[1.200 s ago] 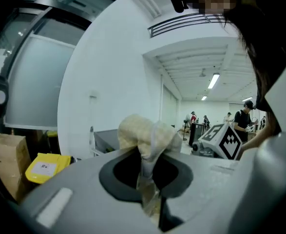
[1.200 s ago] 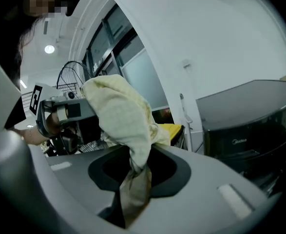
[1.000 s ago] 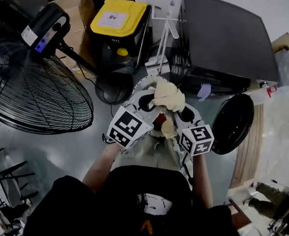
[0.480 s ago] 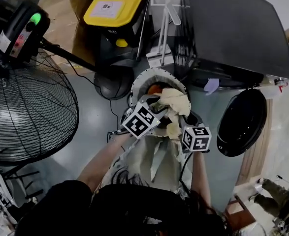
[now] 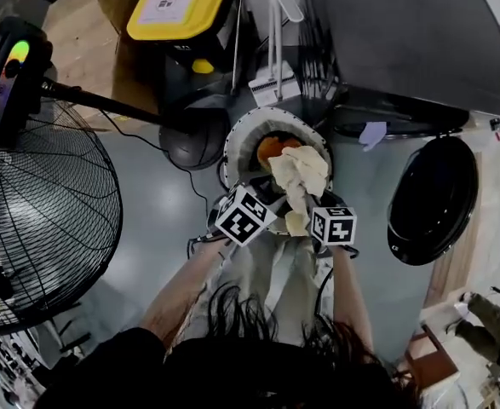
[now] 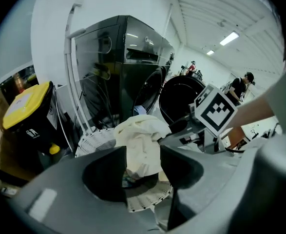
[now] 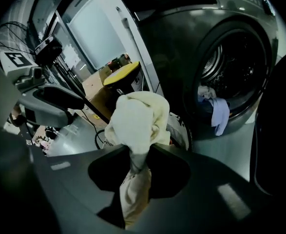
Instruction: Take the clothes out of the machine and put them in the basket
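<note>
A cream cloth [image 5: 299, 173] hangs over the white latticed basket [image 5: 232, 139], and both grippers hold it. My left gripper [image 5: 273, 196] is shut on one bunch of the cloth [image 6: 140, 145], which fills the gap between its jaws. My right gripper [image 5: 306, 208] is shut on another fold [image 7: 135, 126], pinched tight with a tail hanging below. An orange garment [image 5: 269, 147] lies in the basket. The dark washing machine [image 5: 403, 49] stands just behind with its round door [image 5: 433, 198] swung open. A bluish garment [image 7: 219, 113] spills from the drum opening [image 7: 230, 72].
A big floor fan [image 5: 37, 211] stands at the left, its pole and base [image 5: 194, 143] beside the basket. A black bin with a yellow lid [image 5: 181, 7] and a white wire rack [image 5: 271, 75] stand behind the basket. A person [image 6: 241, 87] stands far off.
Both grippers have come down with the cream cloth, from above the basket to low over its rim. The cloth now droops into the basket's mouth.
</note>
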Demonstrator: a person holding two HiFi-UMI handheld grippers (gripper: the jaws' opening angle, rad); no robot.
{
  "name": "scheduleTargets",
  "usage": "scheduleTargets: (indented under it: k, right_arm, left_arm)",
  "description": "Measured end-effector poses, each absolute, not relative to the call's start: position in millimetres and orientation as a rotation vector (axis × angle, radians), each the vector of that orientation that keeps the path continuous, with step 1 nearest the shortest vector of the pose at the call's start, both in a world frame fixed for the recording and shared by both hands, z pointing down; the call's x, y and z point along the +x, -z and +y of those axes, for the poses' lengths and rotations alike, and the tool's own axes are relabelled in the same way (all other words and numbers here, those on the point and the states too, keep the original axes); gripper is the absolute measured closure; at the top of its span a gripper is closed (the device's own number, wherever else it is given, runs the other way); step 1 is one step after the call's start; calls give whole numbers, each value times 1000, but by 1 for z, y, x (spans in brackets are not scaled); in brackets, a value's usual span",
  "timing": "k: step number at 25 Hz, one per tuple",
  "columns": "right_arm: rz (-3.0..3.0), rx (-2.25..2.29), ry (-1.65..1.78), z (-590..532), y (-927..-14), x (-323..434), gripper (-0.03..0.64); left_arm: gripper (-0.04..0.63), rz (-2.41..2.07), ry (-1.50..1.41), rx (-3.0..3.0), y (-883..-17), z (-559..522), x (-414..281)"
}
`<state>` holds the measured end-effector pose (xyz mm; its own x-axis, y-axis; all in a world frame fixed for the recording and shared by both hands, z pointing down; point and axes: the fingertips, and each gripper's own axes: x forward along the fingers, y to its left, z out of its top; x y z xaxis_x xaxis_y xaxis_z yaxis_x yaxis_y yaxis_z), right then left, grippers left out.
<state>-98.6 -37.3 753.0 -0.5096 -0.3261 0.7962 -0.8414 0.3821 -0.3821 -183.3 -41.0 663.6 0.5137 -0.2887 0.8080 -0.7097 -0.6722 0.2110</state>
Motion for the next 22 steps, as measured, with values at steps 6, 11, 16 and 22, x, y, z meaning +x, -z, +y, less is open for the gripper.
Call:
scheduleTargets:
  k: [6,11,16,22]
  right_arm:
    - [-1932,953,-1155,-29,-788,-116,409]
    - [-1899,945,-1193,-21,-793,-120,333]
    - [-1945,963,-1195,-24,-784,-123,334]
    - [-2024,1031,-1171,-35,-760,-117,365]
  left_arm:
    - [387,-790,-1042,2214,-674,-27,-190]
    - [387,-780,-1018,2226,-670,-23,-189]
    - [387,-787,-1001,2232,-665,-26,-187]
    - [387,-790,-987,2257,-659,-30,-182]
